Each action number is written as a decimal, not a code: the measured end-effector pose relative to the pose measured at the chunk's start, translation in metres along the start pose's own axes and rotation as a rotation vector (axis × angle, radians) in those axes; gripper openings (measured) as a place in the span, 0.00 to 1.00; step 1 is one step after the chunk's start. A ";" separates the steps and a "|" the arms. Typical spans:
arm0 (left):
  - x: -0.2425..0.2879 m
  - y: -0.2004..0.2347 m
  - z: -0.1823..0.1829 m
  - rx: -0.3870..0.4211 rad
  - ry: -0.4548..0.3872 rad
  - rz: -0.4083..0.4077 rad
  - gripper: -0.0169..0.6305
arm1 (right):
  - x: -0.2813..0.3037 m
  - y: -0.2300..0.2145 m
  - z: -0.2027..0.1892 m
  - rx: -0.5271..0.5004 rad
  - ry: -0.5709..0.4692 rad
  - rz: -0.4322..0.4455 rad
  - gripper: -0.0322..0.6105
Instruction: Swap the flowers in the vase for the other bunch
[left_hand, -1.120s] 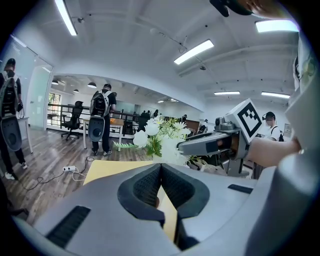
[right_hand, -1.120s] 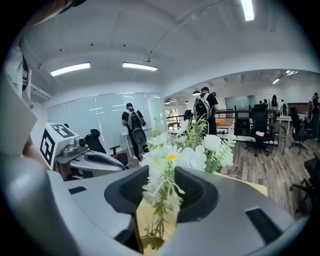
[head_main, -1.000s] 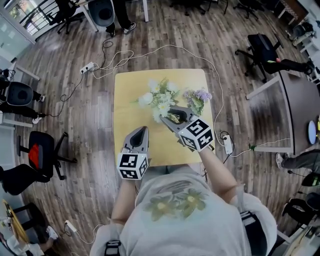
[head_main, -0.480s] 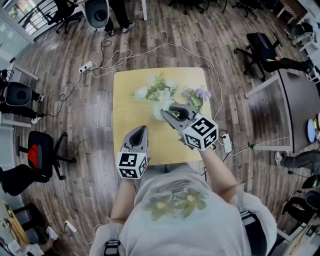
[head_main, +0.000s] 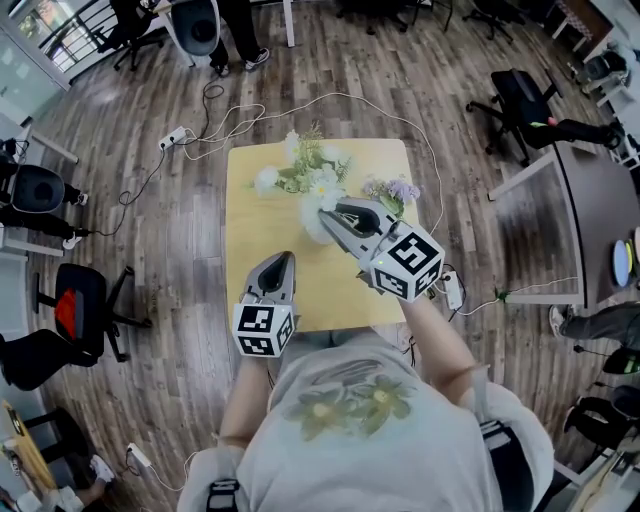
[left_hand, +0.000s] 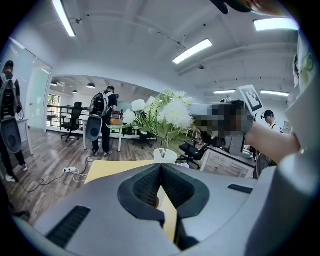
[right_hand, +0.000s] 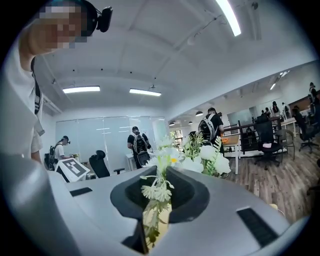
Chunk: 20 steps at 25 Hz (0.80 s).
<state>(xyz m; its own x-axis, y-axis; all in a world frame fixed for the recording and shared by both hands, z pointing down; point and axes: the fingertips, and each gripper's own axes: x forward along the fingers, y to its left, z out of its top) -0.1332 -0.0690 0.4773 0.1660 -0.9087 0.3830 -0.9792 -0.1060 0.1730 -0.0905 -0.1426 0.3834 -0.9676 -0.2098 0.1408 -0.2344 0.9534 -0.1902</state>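
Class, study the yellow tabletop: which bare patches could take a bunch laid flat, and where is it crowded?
Free: the table's left strip, between its left edge and the vase; the near strip beside the left gripper. Crowded: the far right, where the purple bunch lies beside the vase and the right gripper, jaws just closing on the white bunch.

White-green bunch (head_main: 303, 170) — lilac bunch (head_main: 395, 190) — yellow table (head_main: 255, 238)
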 end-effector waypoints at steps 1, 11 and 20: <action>-0.001 -0.001 0.000 0.001 -0.001 0.001 0.05 | -0.001 0.001 0.003 -0.005 -0.009 0.000 0.17; -0.012 -0.006 -0.006 0.012 -0.013 0.009 0.05 | -0.015 0.018 0.032 -0.057 -0.088 0.011 0.17; -0.020 -0.008 -0.004 0.017 -0.023 0.013 0.05 | -0.028 0.035 0.075 -0.101 -0.170 0.031 0.17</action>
<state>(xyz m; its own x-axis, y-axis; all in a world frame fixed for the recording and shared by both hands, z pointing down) -0.1285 -0.0487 0.4719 0.1505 -0.9189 0.3645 -0.9832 -0.1006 0.1524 -0.0784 -0.1197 0.2995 -0.9782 -0.2052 -0.0308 -0.2017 0.9751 -0.0922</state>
